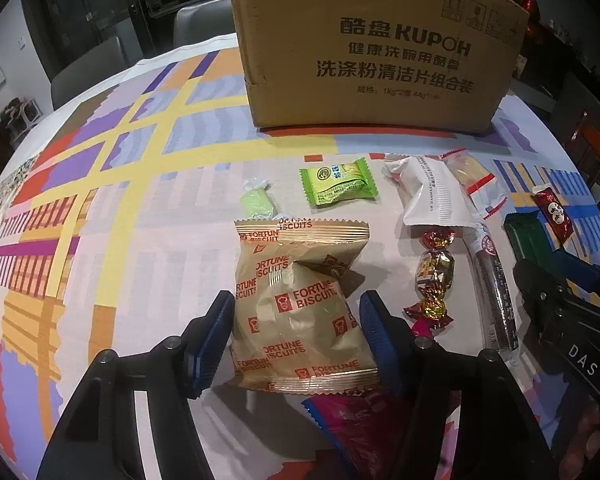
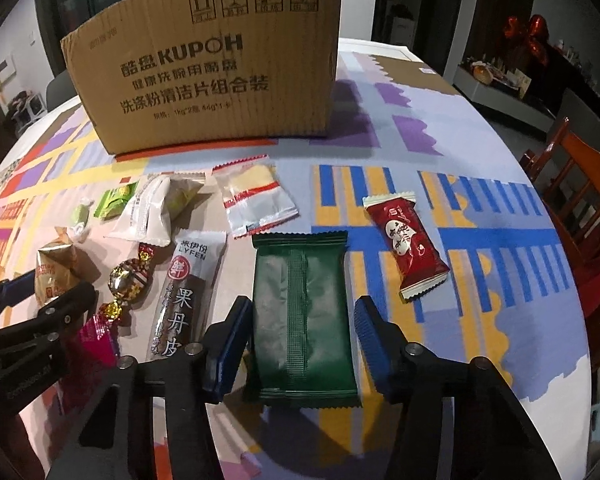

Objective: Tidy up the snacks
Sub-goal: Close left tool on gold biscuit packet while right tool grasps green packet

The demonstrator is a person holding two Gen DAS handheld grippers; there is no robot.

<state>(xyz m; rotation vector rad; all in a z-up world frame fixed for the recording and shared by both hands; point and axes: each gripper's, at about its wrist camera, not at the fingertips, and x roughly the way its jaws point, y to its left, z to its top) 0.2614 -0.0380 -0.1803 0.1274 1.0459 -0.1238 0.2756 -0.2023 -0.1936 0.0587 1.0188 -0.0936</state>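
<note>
Your left gripper [image 1: 296,316] straddles the gold biscuit packet [image 1: 300,304] lying flat on the bench [image 1: 148,240]; its blue pads sit right at the packet's two sides, the left one looks to be touching, but you cannot tell whether they press; the jaws stand partway apart. Your right gripper [image 2: 300,332] straddles the dark green packet [image 2: 304,320] in the same way; the left pad meets the wrapper's edge, the right pad stands just clear, so nothing is clamped there. Just right of the biscuit packet lie a foil-wrapped candy [image 1: 434,272] and a long brown fruit-leather bar [image 1: 496,292]; behind them a white pouch [image 1: 432,196], a light green packet [image 1: 338,184] and a small pale green sweet [image 1: 256,202]. A clear wrapper with a red stripe [image 2: 256,200] lies behind the green packet, a red packet [image 2: 408,244] to its right, apart from it; the cardboard box [image 2: 216,72] stands upright at the back of the bench, beyond all the snacks.
</note>
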